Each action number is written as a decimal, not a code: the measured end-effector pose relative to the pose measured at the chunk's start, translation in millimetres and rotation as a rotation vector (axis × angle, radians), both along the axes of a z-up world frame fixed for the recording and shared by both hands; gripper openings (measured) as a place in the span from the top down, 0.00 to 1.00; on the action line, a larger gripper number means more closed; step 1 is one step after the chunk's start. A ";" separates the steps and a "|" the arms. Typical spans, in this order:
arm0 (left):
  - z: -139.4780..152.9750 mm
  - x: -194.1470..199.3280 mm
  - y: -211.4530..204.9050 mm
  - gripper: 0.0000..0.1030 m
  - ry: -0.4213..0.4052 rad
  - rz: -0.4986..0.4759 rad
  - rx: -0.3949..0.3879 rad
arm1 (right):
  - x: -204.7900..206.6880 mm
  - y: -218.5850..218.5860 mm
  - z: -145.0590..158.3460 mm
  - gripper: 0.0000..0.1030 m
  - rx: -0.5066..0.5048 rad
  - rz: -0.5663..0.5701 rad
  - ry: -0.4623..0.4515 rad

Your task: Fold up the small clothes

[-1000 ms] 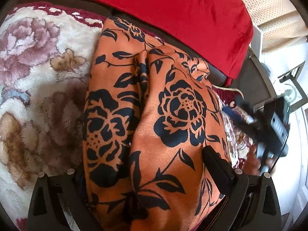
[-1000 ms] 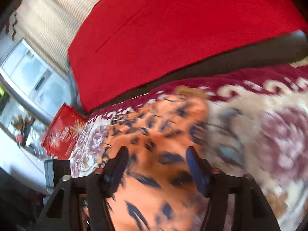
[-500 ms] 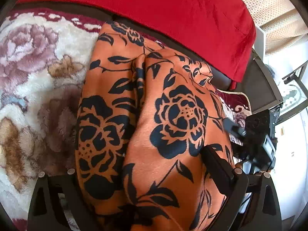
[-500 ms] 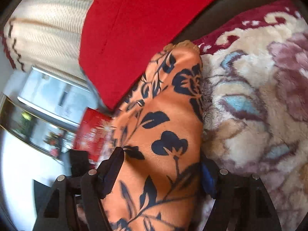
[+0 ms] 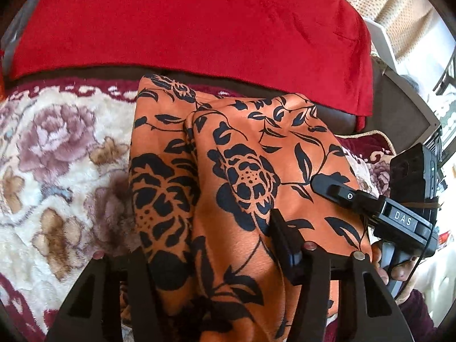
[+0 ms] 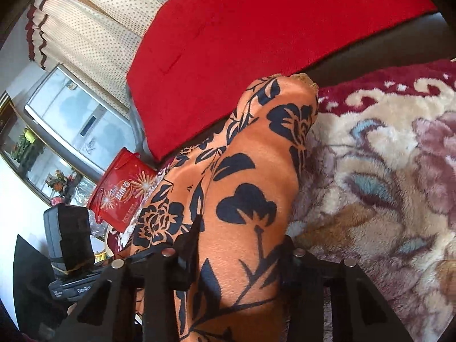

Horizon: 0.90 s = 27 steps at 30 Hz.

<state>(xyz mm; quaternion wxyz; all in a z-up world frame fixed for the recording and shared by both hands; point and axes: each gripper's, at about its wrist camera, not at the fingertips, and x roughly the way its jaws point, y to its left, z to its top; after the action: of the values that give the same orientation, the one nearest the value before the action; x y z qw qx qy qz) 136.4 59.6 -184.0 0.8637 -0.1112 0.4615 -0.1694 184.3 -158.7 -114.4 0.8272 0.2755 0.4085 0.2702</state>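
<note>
Left wrist view: orange floral garment (image 5: 228, 188) bunched on plush floral blanket (image 5: 57, 171), below red cushion (image 5: 185, 22). Left gripper (image 5: 211, 256) jaws just been closing, thick fold between them, seemingly pinched. Right gripper (image 6: 239, 245) likewise. Risk: slick layers slip unevenly, fold skews.

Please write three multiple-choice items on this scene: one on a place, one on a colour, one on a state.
1. Where does the orange black-flowered garment lie?
A. on the plush floral blanket
B. on a bare wooden floor
C. in a basket

2. What colour is the plain velvety cloth behind the garment?
A. green
B. red
C. white

3. How is the garment?
A. spread flat
B. hanging from a hook
C. bunched between the fingers of the left gripper and right gripper

Key: 1 A, blanket borders it; 2 B, red fills the background; 3 C, both grippers' jaws have just been closing on it.
</note>
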 end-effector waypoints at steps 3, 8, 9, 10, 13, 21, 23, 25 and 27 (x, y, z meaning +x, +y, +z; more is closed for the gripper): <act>0.9 -4.3 0.2 0.45 -0.008 -0.006 0.005 | -4.0 -7.6 5.1 0.60 0.002 -0.007 -0.010; -20.2 8.1 -0.2 0.15 0.081 -0.002 -0.003 | -1.8 -21.1 -5.9 0.57 -0.025 -0.009 0.047; -26.4 11.7 3.4 0.08 0.115 0.003 -0.026 | 0.4 -20.8 -10.9 0.49 -0.019 -0.017 0.069; -34.7 16.4 11.8 0.06 0.164 0.014 -0.092 | 3.0 -23.1 -16.8 0.44 -0.005 -0.025 0.097; -51.6 25.2 34.4 0.06 0.268 0.020 -0.274 | 7.3 -31.7 -27.7 0.38 0.063 -0.032 0.149; -46.1 15.7 49.1 0.43 0.176 -0.021 -0.354 | 2.9 -30.9 -26.9 0.33 0.076 -0.033 0.139; -36.6 11.7 45.6 0.49 0.117 -0.038 -0.319 | 0.4 -27.7 -23.2 0.36 0.067 -0.017 0.116; -26.1 5.9 38.9 0.52 0.065 -0.052 -0.274 | -2.3 -22.0 -16.8 0.44 0.031 -0.022 0.082; -19.2 2.6 36.6 0.53 0.038 -0.056 -0.269 | -6.0 -22.6 -8.5 0.52 0.009 -0.036 0.052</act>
<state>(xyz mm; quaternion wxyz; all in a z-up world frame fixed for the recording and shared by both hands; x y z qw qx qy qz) 139.1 96.2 -203.2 0.8268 -0.2164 0.4540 -0.2519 178.3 -181.3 -122.9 0.8198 0.2934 0.4234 0.2500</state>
